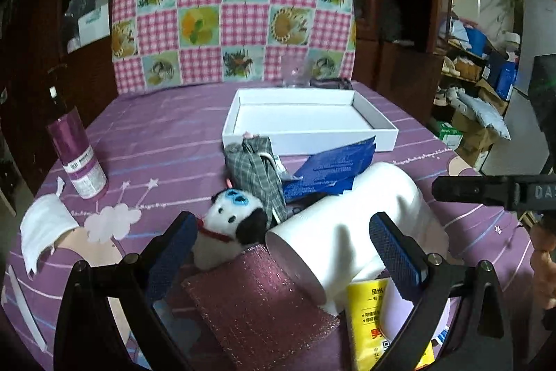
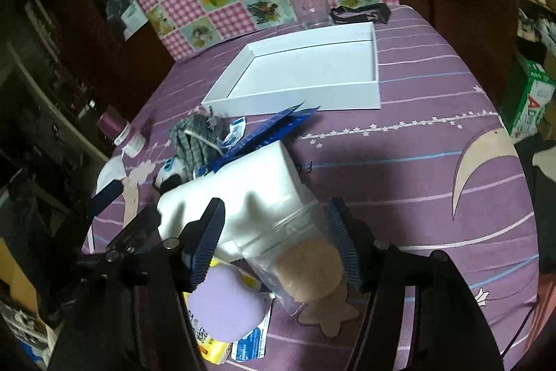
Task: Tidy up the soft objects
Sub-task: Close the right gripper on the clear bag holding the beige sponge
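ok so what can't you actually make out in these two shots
- Plush dog, left wrist view: body hidden behind the pink foam pad and a gripper finger.
- Yellow packet, left wrist view: print cut off by the gripper frame.
- Right gripper, right wrist view: unclear whether it presses the clear bag.
- Purple bottle, right wrist view: label too small.

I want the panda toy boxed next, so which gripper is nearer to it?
Left. The left gripper has the panda toy right by its left finger. The right gripper straddles a clear bag, with the toy beyond the white roll.
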The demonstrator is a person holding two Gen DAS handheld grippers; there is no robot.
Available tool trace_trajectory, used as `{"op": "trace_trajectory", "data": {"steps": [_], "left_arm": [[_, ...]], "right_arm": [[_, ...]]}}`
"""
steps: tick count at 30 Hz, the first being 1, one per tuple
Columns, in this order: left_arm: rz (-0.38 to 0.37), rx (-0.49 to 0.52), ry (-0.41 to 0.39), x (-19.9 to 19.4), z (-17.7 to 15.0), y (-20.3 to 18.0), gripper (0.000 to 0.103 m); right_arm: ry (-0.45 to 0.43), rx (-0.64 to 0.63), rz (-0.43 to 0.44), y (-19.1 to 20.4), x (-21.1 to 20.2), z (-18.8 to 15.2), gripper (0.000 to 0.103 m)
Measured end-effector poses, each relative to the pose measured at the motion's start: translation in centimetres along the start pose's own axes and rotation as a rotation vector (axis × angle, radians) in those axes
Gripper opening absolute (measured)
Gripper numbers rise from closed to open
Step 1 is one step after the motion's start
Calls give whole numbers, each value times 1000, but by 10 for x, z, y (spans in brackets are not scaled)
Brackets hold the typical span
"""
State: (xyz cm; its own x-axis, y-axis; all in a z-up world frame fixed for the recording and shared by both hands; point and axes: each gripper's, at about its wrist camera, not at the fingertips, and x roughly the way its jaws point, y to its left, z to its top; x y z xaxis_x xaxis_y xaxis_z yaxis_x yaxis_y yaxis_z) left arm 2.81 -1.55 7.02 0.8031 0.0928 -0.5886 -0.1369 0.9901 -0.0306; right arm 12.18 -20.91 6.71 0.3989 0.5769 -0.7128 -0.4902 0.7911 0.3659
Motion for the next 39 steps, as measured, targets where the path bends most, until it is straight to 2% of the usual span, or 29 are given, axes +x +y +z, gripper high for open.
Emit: {"op": "trace_trajectory", "data": {"steps": [5, 9, 13, 17, 21, 25, 27, 30, 33, 35, 39], "left_arm": [[-82, -51, 47, 4, -1, 6, 100], [-135, -104, 81, 7, -1, 13, 100], [-202, -108, 103, 5, -1, 9, 100], [-170, -54, 90, 2, -3, -2, 100], [-167, -45, 91, 0, -2, -4, 100], [-154, -32, 76, -6, -1, -6, 100], [-152, -30, 76, -6, -1, -7, 100], [-141, -23, 89, -4, -1, -9, 100], [-129, -22, 99, -1, -1, -9, 100], [-120, -24, 102, 0, -1, -9, 100], [-106, -26, 106, 1, -1, -8, 100]], "right_arm": [[0, -64, -27, 9, 0, -4, 63], [30, -53, -27, 4, 6, -4, 63], [58, -31, -20, -1, 12, -3, 63], [71, -46, -30, -1, 15, -4, 63], [105, -59, -62, -8, 21, -6, 63], [152, 12, -11, -29, 25, -8, 65], [164, 40, 21, -35, 27, -9, 73], [202, 49, 43, -34, 37, -14, 76], [233, -14, 2, -21, 47, -19, 77], [209, -78, -56, -10, 48, -23, 77], [213, -157, -95, 3, 52, -28, 78]]}}
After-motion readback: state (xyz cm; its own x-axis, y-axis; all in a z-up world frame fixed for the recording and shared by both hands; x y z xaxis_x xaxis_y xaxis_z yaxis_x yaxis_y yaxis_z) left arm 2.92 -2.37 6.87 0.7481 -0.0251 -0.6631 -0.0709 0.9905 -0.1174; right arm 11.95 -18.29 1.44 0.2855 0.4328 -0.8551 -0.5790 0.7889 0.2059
